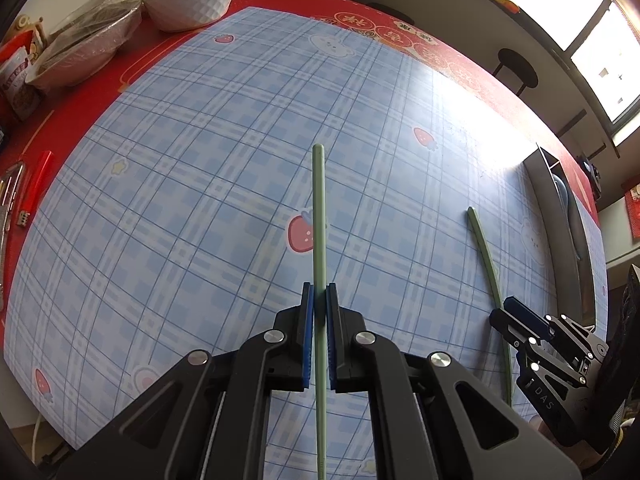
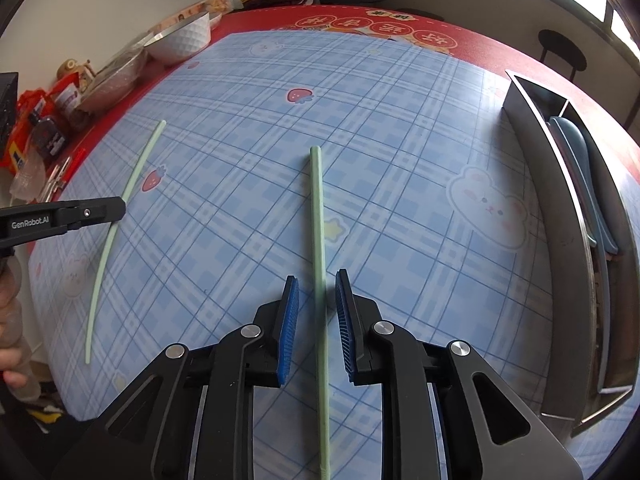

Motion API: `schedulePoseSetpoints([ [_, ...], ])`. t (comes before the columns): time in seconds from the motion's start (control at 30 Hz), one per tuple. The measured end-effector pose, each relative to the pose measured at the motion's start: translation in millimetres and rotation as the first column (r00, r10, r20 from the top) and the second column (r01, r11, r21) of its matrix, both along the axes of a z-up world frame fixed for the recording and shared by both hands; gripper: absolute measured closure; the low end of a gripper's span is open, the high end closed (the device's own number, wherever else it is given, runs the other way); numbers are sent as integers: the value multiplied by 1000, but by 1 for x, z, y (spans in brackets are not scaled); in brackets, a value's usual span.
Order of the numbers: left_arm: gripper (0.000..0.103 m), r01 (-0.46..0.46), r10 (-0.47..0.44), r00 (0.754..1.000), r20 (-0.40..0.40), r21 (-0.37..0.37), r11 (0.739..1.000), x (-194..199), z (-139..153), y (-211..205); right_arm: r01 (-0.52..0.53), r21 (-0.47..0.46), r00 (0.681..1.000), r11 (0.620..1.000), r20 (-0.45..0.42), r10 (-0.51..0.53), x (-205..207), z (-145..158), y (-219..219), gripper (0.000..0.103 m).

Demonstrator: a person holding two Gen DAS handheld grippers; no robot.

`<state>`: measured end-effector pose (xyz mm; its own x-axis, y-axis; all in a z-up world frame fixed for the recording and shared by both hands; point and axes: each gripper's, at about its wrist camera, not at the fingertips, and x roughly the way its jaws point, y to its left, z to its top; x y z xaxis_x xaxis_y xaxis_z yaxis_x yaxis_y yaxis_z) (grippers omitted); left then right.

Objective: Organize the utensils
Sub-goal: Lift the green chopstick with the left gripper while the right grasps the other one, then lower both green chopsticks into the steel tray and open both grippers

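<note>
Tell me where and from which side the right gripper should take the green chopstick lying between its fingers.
Grip the green chopstick on its shaft near the close end, where it already runs between the right gripper's fingers. Come from above, with the fingers straddling it crosswise: it lies flat on the blue checked mat and is thin and straight, so only its two long sides offer purchase. The pads do not yet press on it.

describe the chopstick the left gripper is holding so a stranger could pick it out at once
On the blue plaid mat covering the red table, two pale green chopsticks lie roughly parallel. The wanted chopstick crosses a pink strawberry print, farther from the grey metal utensil tray. Unlike its neighbour, it is pinched between shut blue pads of the left gripper.
</note>
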<state>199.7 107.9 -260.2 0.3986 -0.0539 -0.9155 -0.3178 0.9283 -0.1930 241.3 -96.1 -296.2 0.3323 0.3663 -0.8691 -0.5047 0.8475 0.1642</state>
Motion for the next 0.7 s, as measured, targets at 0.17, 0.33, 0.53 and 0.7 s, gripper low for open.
schedulePoseSetpoints([
  [0.17,97,7,-7,1000,7,3,1000,1,1,-1,-18,-22,999,1000,44,19,-6,0,3,83],
  [0.33,97,-6,6,1000,7,4,1000,-4,2,0,-34,-42,999,999,33,36,-3,1,4,83],
  [0.53,97,-11,10,1000,15,10,1000,-7,6,0,-43,-47,998,998,42,45,-4,0,6,83],
  [0.7,97,-7,7,1000,18,22,1000,-10,8,0,-39,-41,997,998,59,42,-6,0,4,83],
])
